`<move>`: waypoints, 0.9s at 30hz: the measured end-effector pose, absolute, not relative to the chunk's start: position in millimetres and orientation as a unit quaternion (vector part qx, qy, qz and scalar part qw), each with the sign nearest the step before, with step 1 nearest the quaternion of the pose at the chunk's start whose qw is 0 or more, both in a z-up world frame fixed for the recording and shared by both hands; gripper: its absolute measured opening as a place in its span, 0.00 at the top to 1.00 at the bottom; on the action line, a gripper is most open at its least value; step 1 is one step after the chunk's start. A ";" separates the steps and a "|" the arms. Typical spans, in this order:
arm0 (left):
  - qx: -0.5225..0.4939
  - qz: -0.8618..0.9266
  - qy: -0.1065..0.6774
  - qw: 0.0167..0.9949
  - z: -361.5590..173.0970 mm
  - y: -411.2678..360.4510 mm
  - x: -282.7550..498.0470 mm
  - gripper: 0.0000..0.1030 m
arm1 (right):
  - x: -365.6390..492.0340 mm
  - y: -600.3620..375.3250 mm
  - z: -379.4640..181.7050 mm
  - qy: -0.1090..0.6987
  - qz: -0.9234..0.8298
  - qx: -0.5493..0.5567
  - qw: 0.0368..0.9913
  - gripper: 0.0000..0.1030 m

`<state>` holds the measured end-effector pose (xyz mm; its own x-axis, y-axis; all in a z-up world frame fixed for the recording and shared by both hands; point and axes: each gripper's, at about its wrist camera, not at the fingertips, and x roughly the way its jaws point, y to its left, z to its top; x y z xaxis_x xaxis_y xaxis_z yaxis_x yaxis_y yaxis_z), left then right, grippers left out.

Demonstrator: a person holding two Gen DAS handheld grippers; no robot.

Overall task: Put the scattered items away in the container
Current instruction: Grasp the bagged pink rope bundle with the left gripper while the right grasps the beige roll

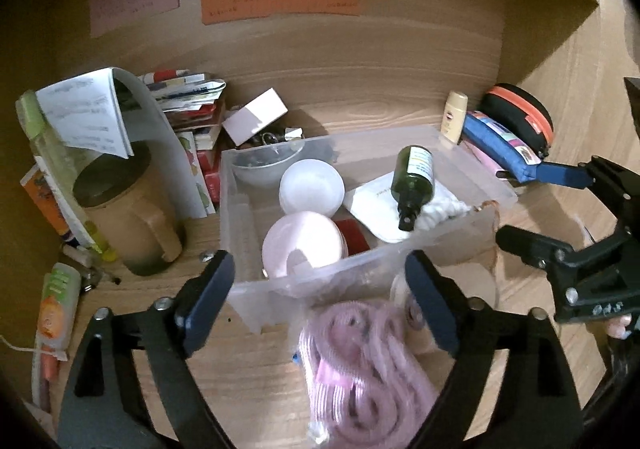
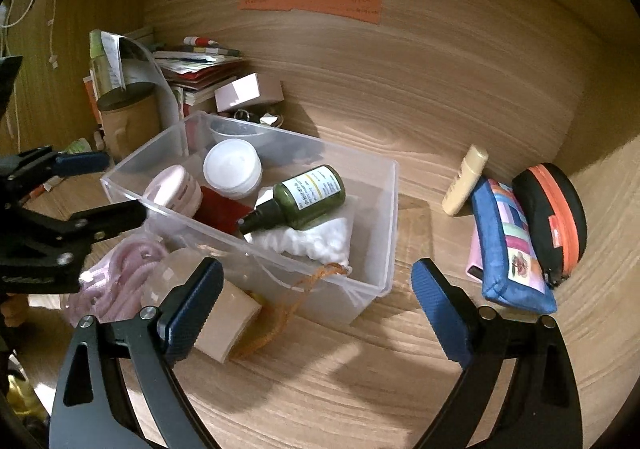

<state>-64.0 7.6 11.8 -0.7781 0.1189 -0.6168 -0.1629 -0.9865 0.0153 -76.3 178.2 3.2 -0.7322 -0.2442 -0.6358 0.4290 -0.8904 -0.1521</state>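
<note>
Both the left gripper (image 1: 320, 301) and right gripper (image 2: 320, 309) hung with jaws released before the clear bin (image 2: 384, 209) holding a green bottle (image 2: 308, 197), a pink bag (image 1: 360, 369) lying beneath the left.

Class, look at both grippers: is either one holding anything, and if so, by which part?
Nothing is held. The left gripper stands open above the pink bag, pads clear of it; the right gripper is open over bare desk.

You see the clear box (image 2: 372, 217) on the desk, holding a green bottle (image 2: 308, 197) lying on white cotton (image 2: 316, 241), a white jar (image 2: 232, 169) and a pink case (image 2: 176, 189). A pink bag (image 1: 360, 369) lies just outside its near wall.
</note>
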 end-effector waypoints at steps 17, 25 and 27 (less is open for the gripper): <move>-0.381 0.917 0.046 0.108 -24.1 16.0 -19.6 0.12 | -55.7 206.1 -19.7 0.104 -0.910 0.362 0.173 0.08; -0.409 0.908 0.042 0.085 -43.0 -2.0 -16.8 0.11 | -48.1 191.1 -20.4 0.076 -0.897 0.376 0.219 0.08; -0.415 0.906 0.041 0.073 -46.4 -11.6 -15.0 0.11 | -45.7 183.0 -19.1 0.067 -0.893 0.374 0.241 0.08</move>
